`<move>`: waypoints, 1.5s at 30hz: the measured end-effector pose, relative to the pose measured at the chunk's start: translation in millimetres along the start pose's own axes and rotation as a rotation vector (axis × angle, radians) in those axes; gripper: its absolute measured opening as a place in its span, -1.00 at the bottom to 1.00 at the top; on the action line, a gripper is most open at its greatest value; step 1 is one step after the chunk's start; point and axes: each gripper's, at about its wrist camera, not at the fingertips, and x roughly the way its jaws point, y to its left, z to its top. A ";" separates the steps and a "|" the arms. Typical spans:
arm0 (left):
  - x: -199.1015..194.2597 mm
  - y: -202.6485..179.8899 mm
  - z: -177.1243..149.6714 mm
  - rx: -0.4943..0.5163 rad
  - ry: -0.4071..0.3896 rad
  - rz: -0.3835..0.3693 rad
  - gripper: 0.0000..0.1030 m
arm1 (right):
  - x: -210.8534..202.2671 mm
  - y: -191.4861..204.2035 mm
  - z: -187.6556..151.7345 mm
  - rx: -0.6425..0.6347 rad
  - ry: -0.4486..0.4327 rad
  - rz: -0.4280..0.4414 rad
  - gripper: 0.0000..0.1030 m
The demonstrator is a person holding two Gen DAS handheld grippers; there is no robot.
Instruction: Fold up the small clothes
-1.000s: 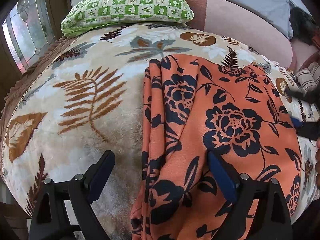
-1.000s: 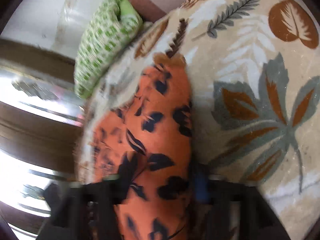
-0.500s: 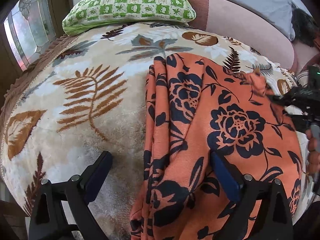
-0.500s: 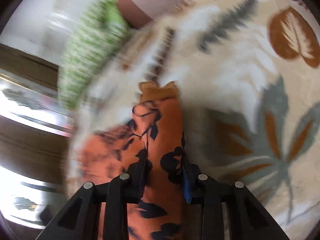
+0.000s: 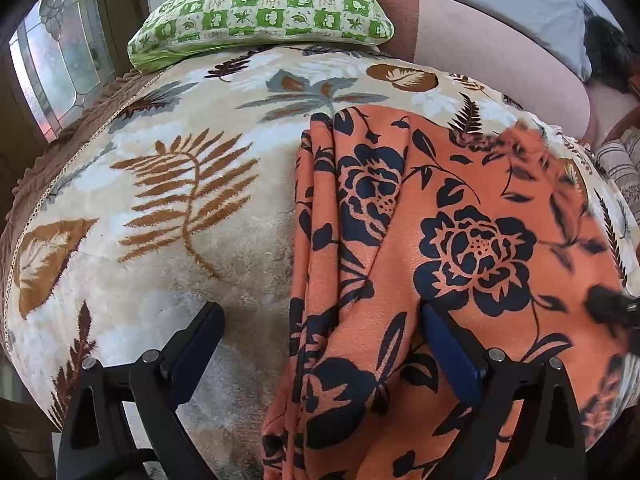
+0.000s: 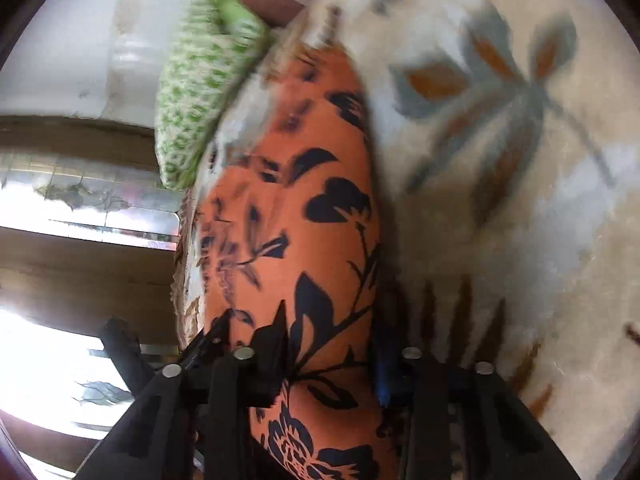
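While the orange cloth (image 5: 452,240) with its dark blue flowers lies on the leaf-patterned blanket (image 5: 168,208) of the bed, the left gripper (image 5: 320,340) hangs over its near edge with both fingers spread wide. Its left finger (image 5: 200,344) is over bare blanket; its right finger (image 5: 444,348) is over the cloth, and the bunched, pleated left edge of the cloth runs down between the two. Neither pad presses on the fabric.

The right gripper (image 6: 328,360) has the cloth between its fingers. Its jaws have just been closing, and in the right wrist view a raised strip of the orange fabric fills the whole gap from pad to pad, so it is pinching the cloth. That view is smeared by motion. From the left wrist view the right gripper shows only as a dark blur at the right edge (image 5: 612,304), over the far side of the cloth, where the fabric's upper right corner is also blurred.

The cloth lies on the right half of the bed as the left camera sees it, lengthwise towards a green checked pillow (image 5: 260,12) at the head. Behind the pillow sits a pinkish bolster (image 5: 480,44). A leaded window (image 5: 60,64) stands to the left of the bed.
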 end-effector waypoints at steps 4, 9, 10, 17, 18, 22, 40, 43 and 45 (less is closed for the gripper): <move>0.9 -3.9 0.5 -0.001 0.005 0.014 0.95 | 28.7 -1.1 -6.1 -0.111 0.028 -0.207 -0.21; -19.7 19.6 8.6 -0.085 0.013 -0.120 0.93 | -9.3 4.8 3.3 -0.074 -0.055 -0.137 0.21; -29.6 32.5 9.5 -0.129 -0.011 -0.170 0.93 | -22.3 8.2 2.9 -0.080 -0.100 -0.151 0.21; -40.3 82.2 -13.1 -0.267 0.103 -0.445 0.93 | -23.7 70.2 10.1 -0.236 -0.139 -0.041 0.30; -40.0 78.4 -18.7 -0.251 0.116 -0.460 0.93 | -15.0 71.5 8.0 -0.246 -0.129 -0.039 0.31; -11.5 62.1 -45.5 -0.236 0.221 -0.447 0.38 | 27.7 57.5 6.0 -0.221 -0.017 -0.076 0.31; -32.4 56.0 39.2 -0.184 0.057 -0.410 0.69 | 33.9 41.2 6.1 -0.215 0.005 -0.003 0.42; 13.3 50.3 65.8 -0.204 0.126 -0.454 0.69 | 33.4 41.9 5.3 -0.223 0.001 0.000 0.43; 41.2 43.5 68.4 -0.222 0.184 -0.494 0.40 | 32.8 40.7 5.4 -0.218 0.001 0.009 0.43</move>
